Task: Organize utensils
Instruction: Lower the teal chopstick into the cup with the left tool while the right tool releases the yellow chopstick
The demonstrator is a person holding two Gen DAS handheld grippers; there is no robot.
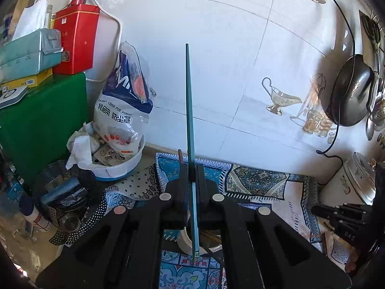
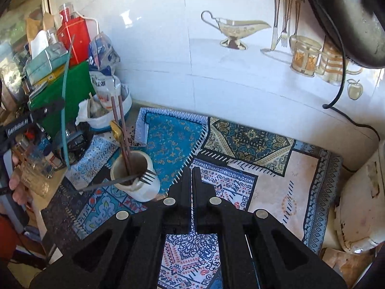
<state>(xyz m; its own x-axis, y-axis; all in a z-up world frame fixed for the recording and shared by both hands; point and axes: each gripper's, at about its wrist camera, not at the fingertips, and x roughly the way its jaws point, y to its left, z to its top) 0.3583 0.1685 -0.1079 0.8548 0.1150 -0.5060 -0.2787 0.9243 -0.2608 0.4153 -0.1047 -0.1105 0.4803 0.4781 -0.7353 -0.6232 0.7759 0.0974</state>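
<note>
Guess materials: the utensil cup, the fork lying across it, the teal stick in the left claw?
Cup: glazed ceramic, going by its thick cream wall and gloss.
Fork: metal, thin and grey with shiny tines.
Teal stick: probably plastic or lacquered wood; uniform matte colour leaves it open.

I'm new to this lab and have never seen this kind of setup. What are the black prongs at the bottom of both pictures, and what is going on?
The black prongs are handheld two-finger grippers, one in each of a person's hands, each with a wide-angle camera looking along its fingers. One picture is the left gripper's view: it is shut on a long teal chopstick that stands up before the tiled wall. The other is the right gripper's view: shut and holding nothing. On the patterned mat stands a white holder with brown chopsticks and a fork in it. At the far left the other gripper shows with the teal stick.
</note>
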